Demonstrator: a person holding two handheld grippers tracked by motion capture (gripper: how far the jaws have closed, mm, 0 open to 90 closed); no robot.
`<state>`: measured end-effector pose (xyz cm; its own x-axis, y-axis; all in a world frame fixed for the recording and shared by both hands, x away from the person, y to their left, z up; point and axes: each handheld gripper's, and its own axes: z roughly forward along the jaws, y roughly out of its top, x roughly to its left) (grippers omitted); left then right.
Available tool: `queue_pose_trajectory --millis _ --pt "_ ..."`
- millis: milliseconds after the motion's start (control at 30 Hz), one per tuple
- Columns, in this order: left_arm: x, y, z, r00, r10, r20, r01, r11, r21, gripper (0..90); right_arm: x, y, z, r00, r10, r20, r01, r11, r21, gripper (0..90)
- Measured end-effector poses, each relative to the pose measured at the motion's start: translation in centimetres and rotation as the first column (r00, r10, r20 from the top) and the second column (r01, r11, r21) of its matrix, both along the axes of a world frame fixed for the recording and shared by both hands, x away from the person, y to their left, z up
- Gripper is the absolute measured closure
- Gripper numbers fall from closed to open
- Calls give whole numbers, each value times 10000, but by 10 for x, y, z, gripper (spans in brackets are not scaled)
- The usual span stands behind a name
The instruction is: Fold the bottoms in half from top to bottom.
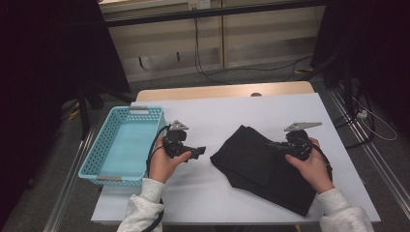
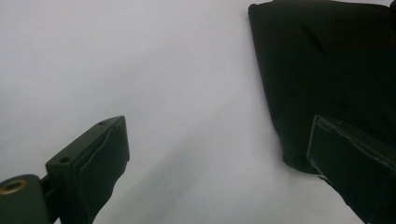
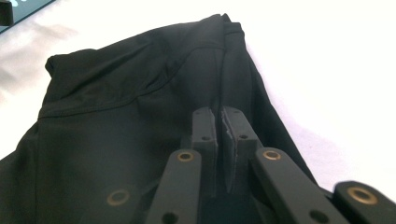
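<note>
A black folded garment lies on the right half of the white table. My right gripper is over its right part, held by a hand that rests on the cloth. In the right gripper view the jaws of my right gripper are pressed together, and a raised crease of the garment runs straight into their tips. My left gripper hovers over bare table just left of the garment. Its jaws stand wide apart with nothing between them, and the garment's edge lies beside the right one.
A light blue perforated basket stands at the table's left edge, close to the left hand. Behind the white top a strip of wooden table shows. Cables run across the floor beyond it.
</note>
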<state>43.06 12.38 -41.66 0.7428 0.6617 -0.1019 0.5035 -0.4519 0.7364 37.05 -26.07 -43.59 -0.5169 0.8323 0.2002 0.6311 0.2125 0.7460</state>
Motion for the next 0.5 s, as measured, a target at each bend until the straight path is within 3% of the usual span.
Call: queue_pose_trajectory --millis 500 --pt "-2 -4 -2 9999 -99 21 99 10000 5 55 -5 -5 3 10000 11 57 -11 10000 9 841"
